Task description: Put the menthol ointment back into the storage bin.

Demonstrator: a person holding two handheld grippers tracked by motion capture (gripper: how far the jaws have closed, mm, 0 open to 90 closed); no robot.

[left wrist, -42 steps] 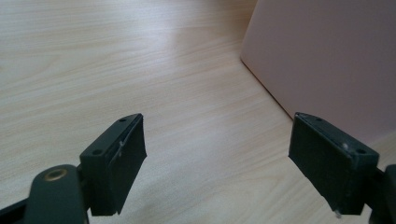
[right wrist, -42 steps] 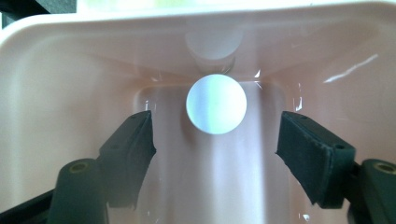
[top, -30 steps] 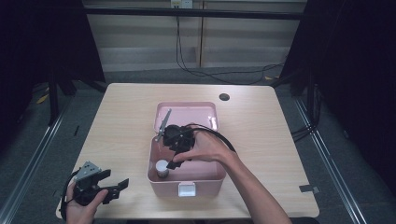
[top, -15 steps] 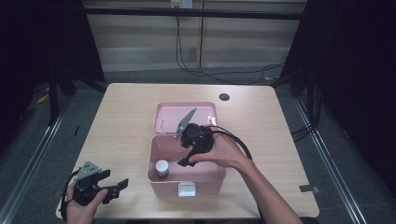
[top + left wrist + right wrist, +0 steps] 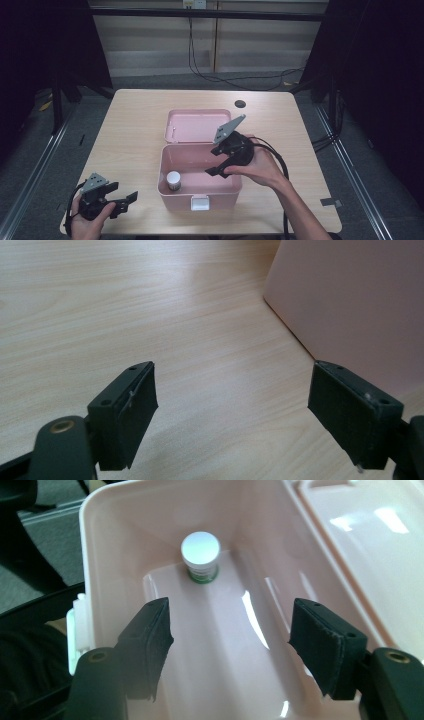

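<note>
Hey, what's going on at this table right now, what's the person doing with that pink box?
A person holds a gripper in each hand at a wooden table. The pink box sits open, its lid laid back flat. A small white-capped bottle stands upright in one corner inside. The right gripper hovers over the box, jaws open and empty, pointed toward the bottle. The left gripper rests low near the table beside the box's outer wall, also open and empty.

R hand-held gripper (image 5: 230, 645) jaws wide apart over pink box (image 5: 115, 540) w/ white-capped bottle (image 5: 200, 555) upright inside.
</note>
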